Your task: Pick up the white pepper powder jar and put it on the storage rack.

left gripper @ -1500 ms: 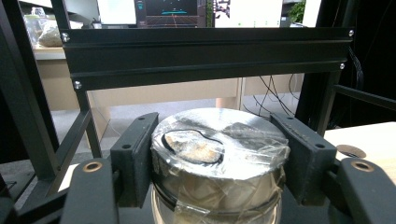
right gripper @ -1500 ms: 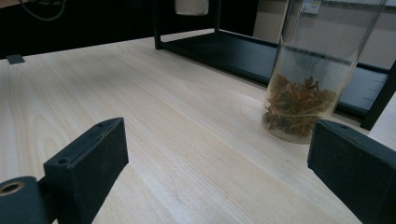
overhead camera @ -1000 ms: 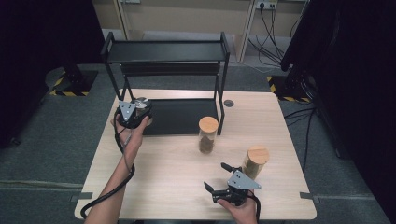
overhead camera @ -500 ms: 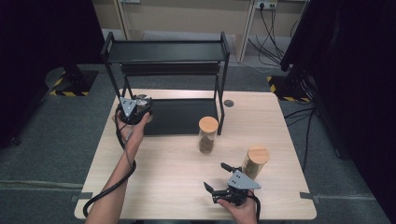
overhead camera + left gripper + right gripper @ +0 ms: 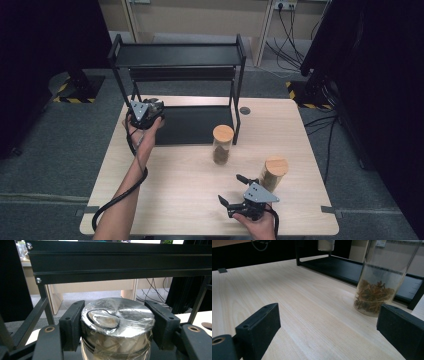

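My left gripper (image 5: 146, 114) is at the left end of the black rack (image 5: 180, 55), just above its lower shelf (image 5: 195, 126). It is shut on a jar (image 5: 116, 322) with a silver lid wrapped in clear film; both pads (image 5: 72, 325) press on the jar's sides below the rack's upper beam (image 5: 120, 265). My right gripper (image 5: 231, 189) rests low at the table's near edge, open and empty. Its jaws stand wide apart in the right gripper view, where the right gripper (image 5: 329, 325) faces a glass jar of star anise (image 5: 377, 287).
Two glass jars with wooden lids stand on the wooden table (image 5: 175, 200): one (image 5: 222, 144) by the rack's right front post, the other (image 5: 274, 172) just right of my right gripper. A round grommet (image 5: 244, 110) sits behind the rack's right post.
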`<state>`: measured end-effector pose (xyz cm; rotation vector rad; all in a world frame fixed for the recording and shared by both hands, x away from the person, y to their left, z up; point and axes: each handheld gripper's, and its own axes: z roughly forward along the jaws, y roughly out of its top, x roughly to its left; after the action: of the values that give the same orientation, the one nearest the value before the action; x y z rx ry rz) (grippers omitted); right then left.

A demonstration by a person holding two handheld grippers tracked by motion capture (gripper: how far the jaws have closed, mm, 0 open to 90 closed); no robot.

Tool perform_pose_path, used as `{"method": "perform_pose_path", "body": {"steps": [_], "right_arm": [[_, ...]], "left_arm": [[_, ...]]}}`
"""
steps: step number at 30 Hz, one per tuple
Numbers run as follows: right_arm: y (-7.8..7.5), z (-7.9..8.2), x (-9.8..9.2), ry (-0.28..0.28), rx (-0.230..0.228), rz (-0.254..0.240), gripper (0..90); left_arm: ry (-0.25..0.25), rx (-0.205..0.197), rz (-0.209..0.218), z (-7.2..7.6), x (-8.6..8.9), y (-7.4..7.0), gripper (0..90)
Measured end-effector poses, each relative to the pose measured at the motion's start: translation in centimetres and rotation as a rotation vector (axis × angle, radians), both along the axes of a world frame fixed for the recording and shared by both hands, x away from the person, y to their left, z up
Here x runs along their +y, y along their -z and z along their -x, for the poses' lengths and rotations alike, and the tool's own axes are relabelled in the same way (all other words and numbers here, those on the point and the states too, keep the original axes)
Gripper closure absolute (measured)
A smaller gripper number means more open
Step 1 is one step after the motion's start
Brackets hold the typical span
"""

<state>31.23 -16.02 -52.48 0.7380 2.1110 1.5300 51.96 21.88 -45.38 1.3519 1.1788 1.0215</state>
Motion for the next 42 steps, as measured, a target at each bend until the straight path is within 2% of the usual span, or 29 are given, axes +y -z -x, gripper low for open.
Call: {"method": "perform_pose_path", "body": {"steps": [8, 16, 27, 31, 42], "right_arm": [[0.0, 0.0, 0.0, 0.0, 0.001, 0.0, 5.3], [0.0, 0.0, 0.0, -0.001, -0.001, 0.0, 5.3], [0.0, 0.0, 0.0, -0.003, -0.002, -0.001, 5.3], [0.0, 0.0, 0.0, -0.004, 0.001, -0.001, 5.3], [0.0, 0.0, 0.0, -0.005, -0.002, -0.001, 5.3]], "left_arm": [[0.004, 0.005, -0.006, -0.7, -0.1, 0.3, 35.0], [-0.001, 0.021, -0.006, -1.4, 0.2, 1.2, 35.0], [-0.008, 0.047, -0.027, -2.1, 0.2, 2.3, 34.9], [-0.015, 0.052, -0.01, -2.3, 0.2, 2.6, 34.9], [-0.014, 0.07, -0.033, -2.7, 0.0, 3.3, 34.9]]}}
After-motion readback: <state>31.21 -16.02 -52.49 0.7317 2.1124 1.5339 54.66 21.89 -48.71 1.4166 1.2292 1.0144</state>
